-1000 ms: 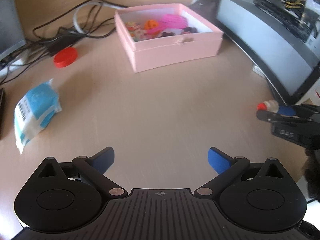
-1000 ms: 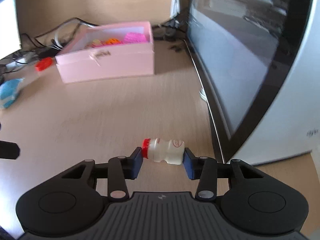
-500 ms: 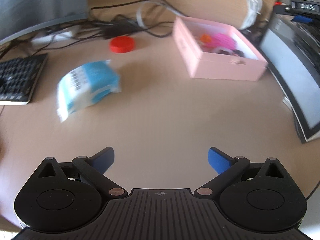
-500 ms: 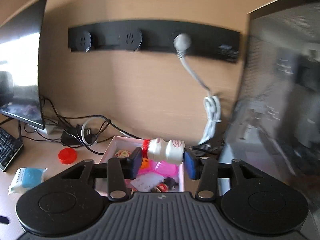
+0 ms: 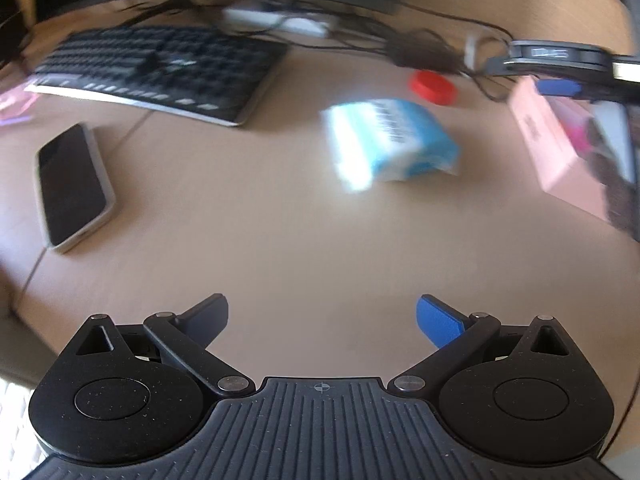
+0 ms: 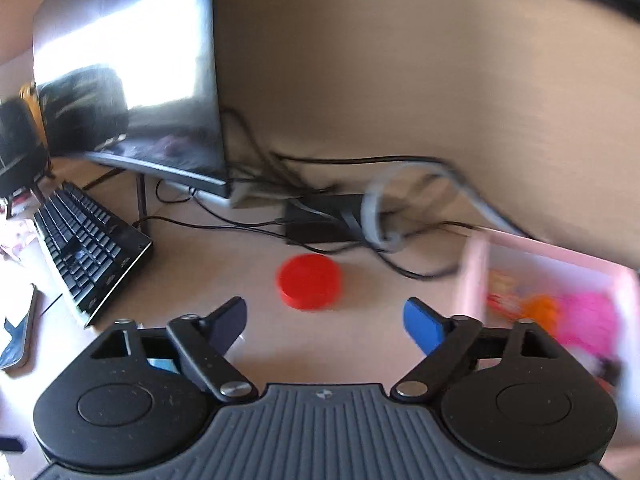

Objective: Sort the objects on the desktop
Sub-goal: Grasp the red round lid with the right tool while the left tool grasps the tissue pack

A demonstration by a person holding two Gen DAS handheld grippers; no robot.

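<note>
My left gripper point(image 5: 322, 314) is open and empty above the bare desk. Ahead of it lies a blue and white tissue pack point(image 5: 388, 142), with a red round lid point(image 5: 433, 87) behind it. A pink box point(image 5: 560, 152) with small colourful items stands at the right; the right gripper point(image 5: 560, 60) hovers over it. In the right wrist view my right gripper point(image 6: 324, 320) is open and empty. The red lid point(image 6: 310, 282) lies just ahead between its fingers, and the pink box point(image 6: 476, 276) is at the right. The small white bottle is not in view.
A black keyboard point(image 5: 160, 68) and a phone point(image 5: 72, 186) lie at the left. A monitor point(image 6: 132, 92) stands at the back left, with tangled cables and a black adapter point(image 6: 320, 220) against the wall. The desk edge runs along the left point(image 5: 16, 300).
My right gripper has opened and no longer holds the white bottle; it has swung left and down toward the red lid. My left gripper has panned left, bringing keyboard and phone into view.
</note>
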